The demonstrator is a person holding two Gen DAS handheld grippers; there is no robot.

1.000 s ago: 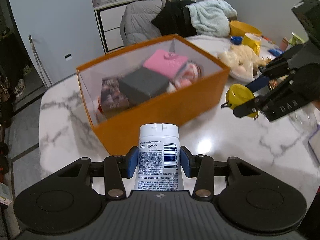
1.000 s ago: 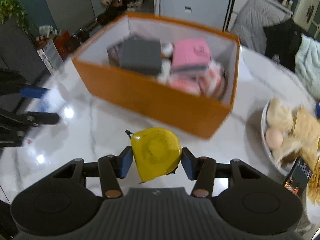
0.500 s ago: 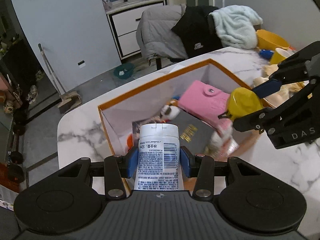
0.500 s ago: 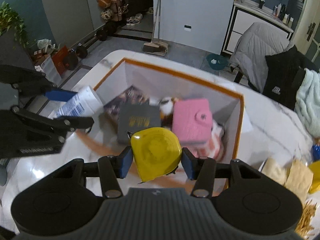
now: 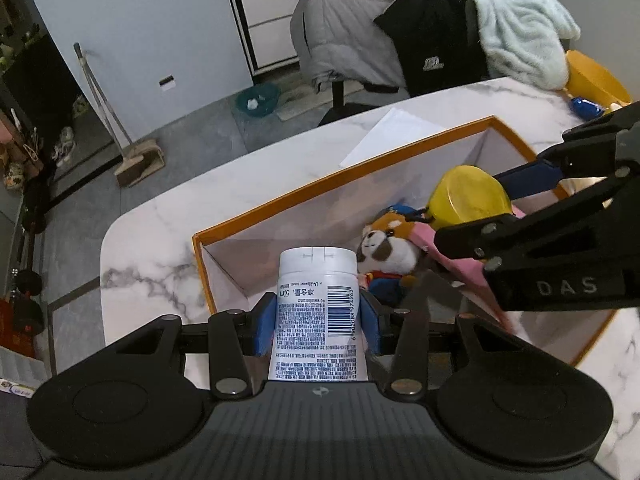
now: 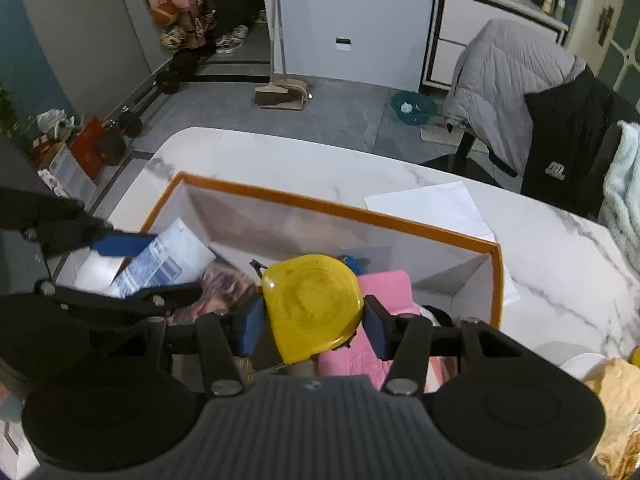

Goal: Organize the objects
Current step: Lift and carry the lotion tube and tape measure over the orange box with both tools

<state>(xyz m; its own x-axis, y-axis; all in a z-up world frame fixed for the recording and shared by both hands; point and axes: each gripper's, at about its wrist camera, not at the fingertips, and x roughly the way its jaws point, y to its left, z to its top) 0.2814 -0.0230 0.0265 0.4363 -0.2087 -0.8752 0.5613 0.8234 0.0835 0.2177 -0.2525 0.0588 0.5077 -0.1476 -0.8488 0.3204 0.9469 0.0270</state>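
My left gripper (image 5: 318, 316) is shut on a white tube with a barcode label (image 5: 318, 320), held over the near left end of the orange box (image 5: 340, 176). My right gripper (image 6: 314, 320) is shut on a yellow tape measure (image 6: 314, 306) above the box's middle; the same tape measure (image 5: 470, 198) shows in the left wrist view. Inside the box lie a plush red panda (image 5: 386, 248), a pink wallet (image 6: 384, 292) and a dark printed book (image 6: 224, 280). The tube (image 6: 160, 260) and the left gripper (image 6: 116, 268) also appear at the left of the right wrist view.
The box stands on a white marble table (image 5: 160, 240) whose rounded far edge is close behind it. A white sheet of paper (image 6: 432, 204) lies beyond the box. A chair draped with jackets (image 5: 380, 36) stands behind the table. A plate with food (image 6: 612, 380) sits at the right.
Both grippers have travelled from the near side of the box to over its inside, each still gripping its object. The box now fills the lower part of both views.
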